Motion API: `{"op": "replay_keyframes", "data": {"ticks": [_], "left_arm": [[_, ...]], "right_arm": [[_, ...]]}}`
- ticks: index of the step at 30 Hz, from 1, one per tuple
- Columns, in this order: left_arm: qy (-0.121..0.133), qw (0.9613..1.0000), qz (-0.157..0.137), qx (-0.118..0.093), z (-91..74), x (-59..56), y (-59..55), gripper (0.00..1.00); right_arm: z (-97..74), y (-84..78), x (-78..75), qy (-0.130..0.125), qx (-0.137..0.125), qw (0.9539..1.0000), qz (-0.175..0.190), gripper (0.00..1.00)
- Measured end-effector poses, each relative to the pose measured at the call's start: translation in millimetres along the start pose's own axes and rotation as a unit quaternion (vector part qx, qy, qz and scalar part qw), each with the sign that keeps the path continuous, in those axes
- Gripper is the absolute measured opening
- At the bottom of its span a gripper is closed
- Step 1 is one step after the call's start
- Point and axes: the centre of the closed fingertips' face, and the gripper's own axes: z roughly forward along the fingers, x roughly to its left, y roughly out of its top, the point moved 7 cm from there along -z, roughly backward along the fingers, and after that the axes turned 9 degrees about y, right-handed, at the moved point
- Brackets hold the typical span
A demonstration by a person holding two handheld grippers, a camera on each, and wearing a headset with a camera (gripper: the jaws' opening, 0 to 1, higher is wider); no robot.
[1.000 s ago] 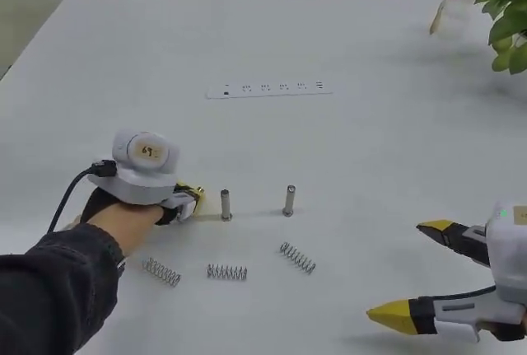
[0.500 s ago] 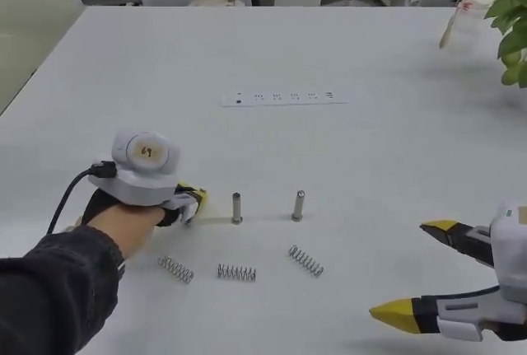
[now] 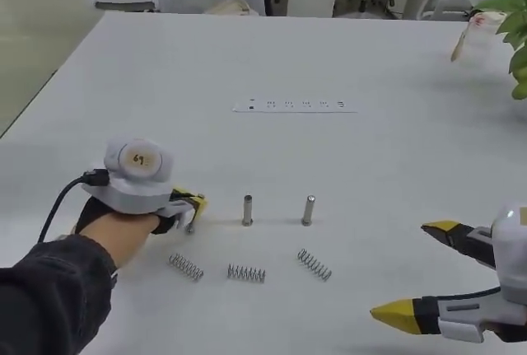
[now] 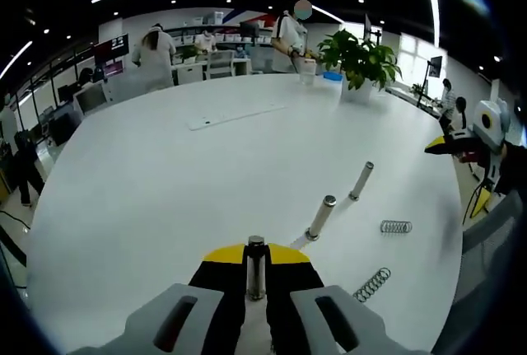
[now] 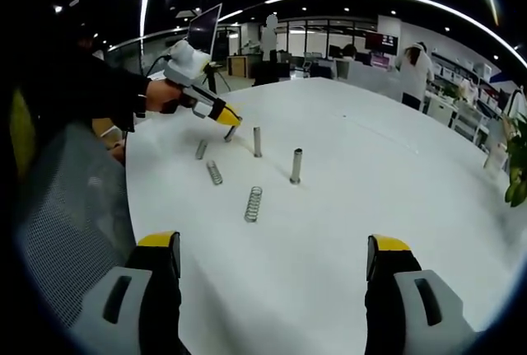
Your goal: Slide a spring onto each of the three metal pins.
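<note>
Left gripper [image 4: 256, 254]: jaws pinched on the leftmost pin [image 4: 256, 268], which stands on the white table [image 3: 165, 83]. Middle pin [image 3: 247, 210] and right pin [image 3: 308, 210] stand upright in a row beside it, bare, each apart from the next. Three springs lie flat just in front of the pins, on the person's side: left spring [image 3: 186, 267], middle spring [image 3: 246, 273], right spring [image 3: 314, 264], none touching a pin. Right gripper [image 3: 412, 271]: jaws spread wide, holding nothing, well to the right of the springs. Power strip [image 3: 295, 105] lies beyond the pins
</note>
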Motion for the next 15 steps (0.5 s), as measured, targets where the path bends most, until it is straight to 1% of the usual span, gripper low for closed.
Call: {"op": "replay_keyframes", "data": {"ticks": [7,15], "left_arm": [[0.003,1.0000,-0.002,-0.009,-0.4,0.5,3.1,0.00],[0.001,0.9999,-0.001,-0.010,-4.1,-0.6,0.9,0.00]], "right_arm": [[-2.5,0.2,0.5,-0.001,0.003,1.0000,-0.003,0.93],[-1.1,1.3,3.9,0.001,0.004,1.0000,-0.005,0.93]]}}
